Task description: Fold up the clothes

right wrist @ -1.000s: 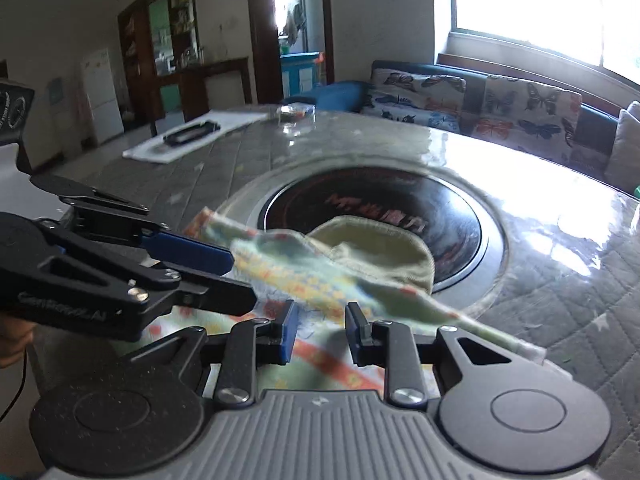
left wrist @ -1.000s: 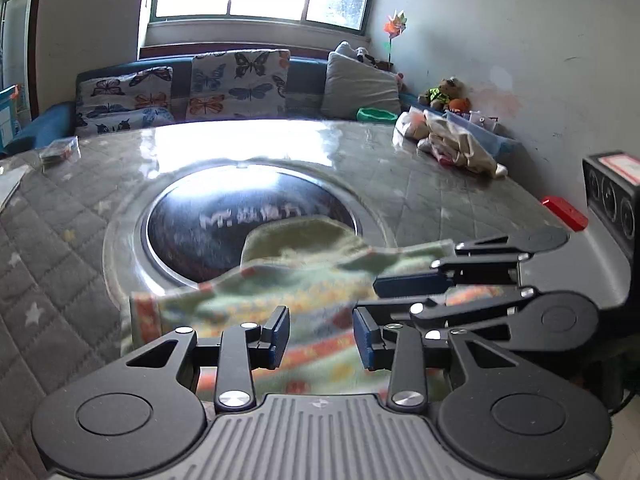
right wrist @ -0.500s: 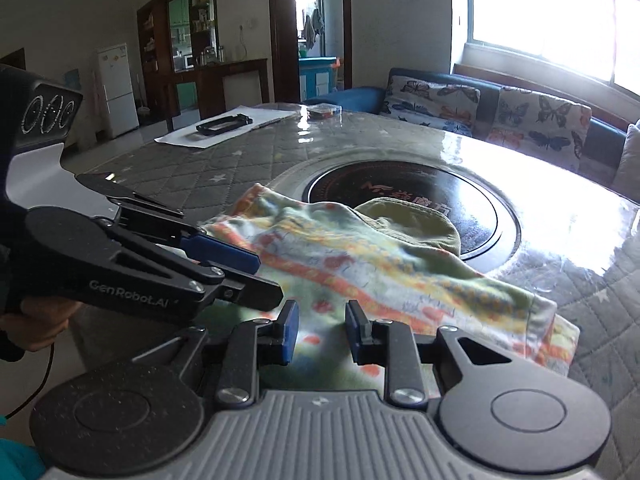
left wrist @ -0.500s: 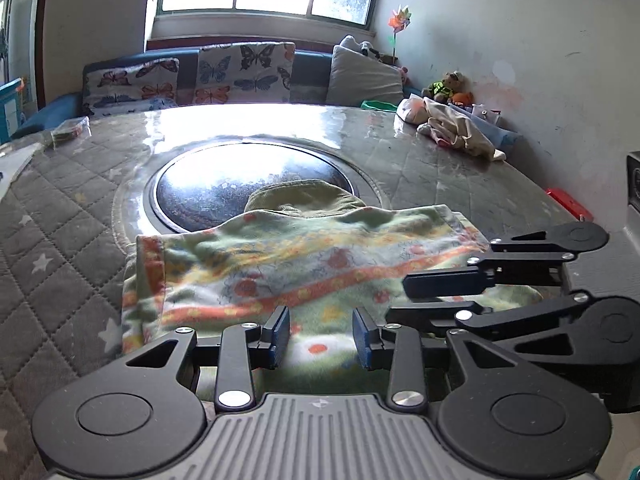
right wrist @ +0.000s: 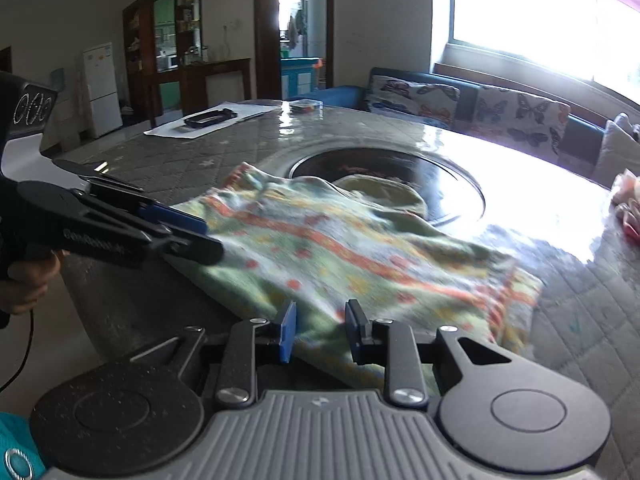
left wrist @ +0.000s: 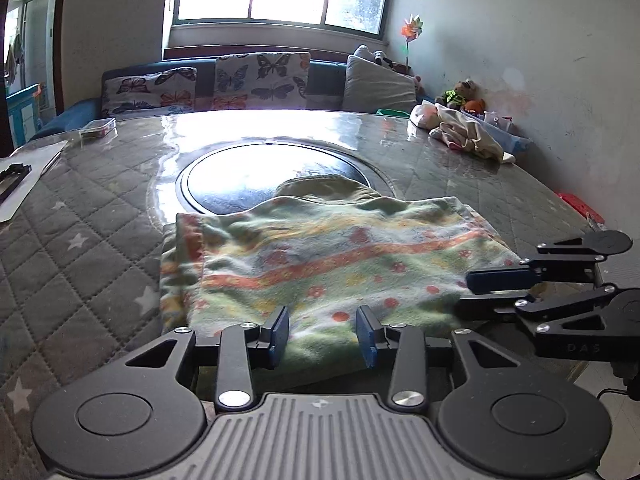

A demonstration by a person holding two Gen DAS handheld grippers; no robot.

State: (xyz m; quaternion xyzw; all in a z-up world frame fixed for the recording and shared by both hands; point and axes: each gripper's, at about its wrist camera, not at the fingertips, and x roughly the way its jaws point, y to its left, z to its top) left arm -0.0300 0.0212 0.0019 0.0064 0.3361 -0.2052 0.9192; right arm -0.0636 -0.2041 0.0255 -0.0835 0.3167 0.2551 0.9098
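A green garment with orange stripes and flowers lies folded flat on the quilted table, its near edge at the table's front edge. It also shows in the right wrist view. A plain olive part pokes out at the far side. My left gripper is open and empty, just in front of the garment's near edge. My right gripper is open and empty at the near right corner; it also shows in the left wrist view, jaws apart.
A dark round inset sits in the table's middle behind the garment. A heap of pale clothes lies at the far right. A small clear box and white paper with a black object lie far left.
Both grippers have laid the garment down flat on the table and pulled back toward the front edge, ending clear of the cloth. The garment was held up one second ago.
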